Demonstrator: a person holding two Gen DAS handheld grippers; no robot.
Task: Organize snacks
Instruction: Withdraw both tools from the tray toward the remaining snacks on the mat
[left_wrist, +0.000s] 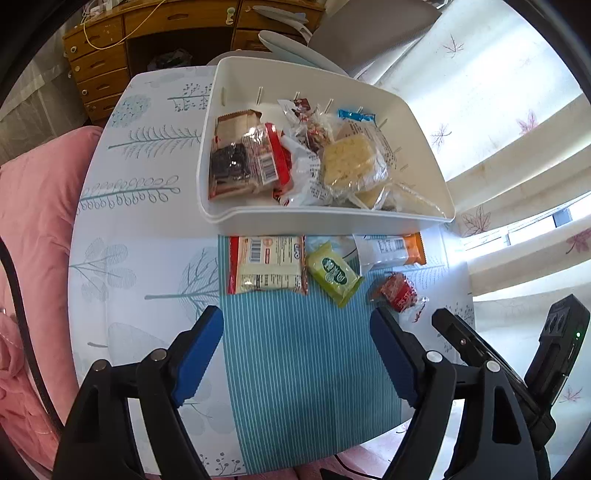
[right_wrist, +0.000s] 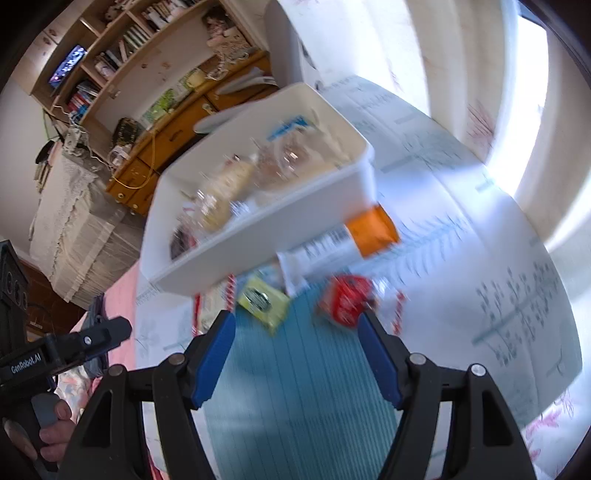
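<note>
White plastic bin (left_wrist: 424, 147) sits toward the table's (left_wrist: 147, 221) far edge, holding a heap of wrapped snacks. Four packets lie on the tablecloth just before its near wall: red-edged cracker pack (left_wrist: 267, 265), green packet (left_wrist: 334, 274), orange-ended packet (left_wrist: 391, 249) tucked partly under the bin's rim, red wrapped snack (left_wrist: 399, 293). Left gripper (left_wrist: 297, 354) jaws spread wide, holding nothing, over the striped runner (left_wrist: 295, 369). Right gripper (right_wrist: 297, 356) likewise agape and empty; its view is motion-blurred.
</note>
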